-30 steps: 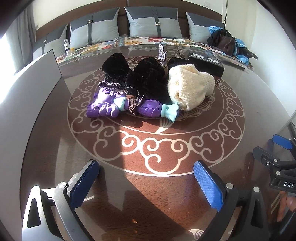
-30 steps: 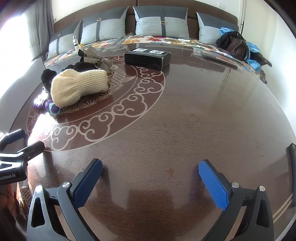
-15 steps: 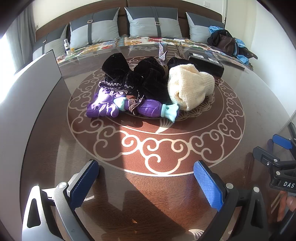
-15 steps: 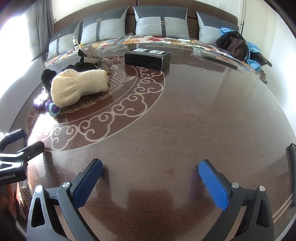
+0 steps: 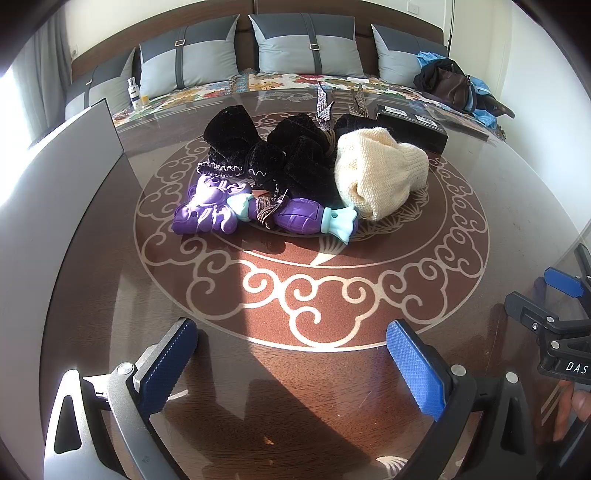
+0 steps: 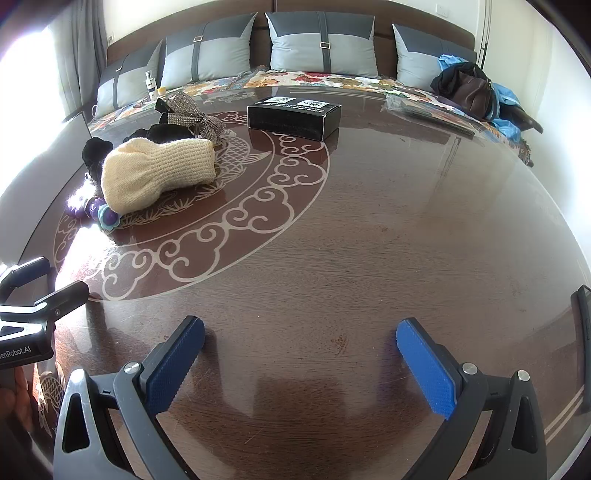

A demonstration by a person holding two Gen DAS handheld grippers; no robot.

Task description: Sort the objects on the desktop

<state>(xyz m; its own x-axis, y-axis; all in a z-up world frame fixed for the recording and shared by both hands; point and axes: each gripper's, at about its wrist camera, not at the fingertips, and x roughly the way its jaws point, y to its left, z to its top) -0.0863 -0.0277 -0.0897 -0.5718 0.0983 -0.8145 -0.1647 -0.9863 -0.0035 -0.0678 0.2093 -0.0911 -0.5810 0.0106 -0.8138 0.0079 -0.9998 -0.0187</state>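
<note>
Lies at twelve o'clock from left hand-held gripper, purple toy, long axis crosswise; nearer than right hand-held gripper; both spread apart, empty.

A: What's past the table?
B: A brown-backed sofa with grey cushions; a floral throw on its seat; a brown bag at its right end
A: And the light?
B: Sun glares from the left by a grey curtain; pale walls
</note>
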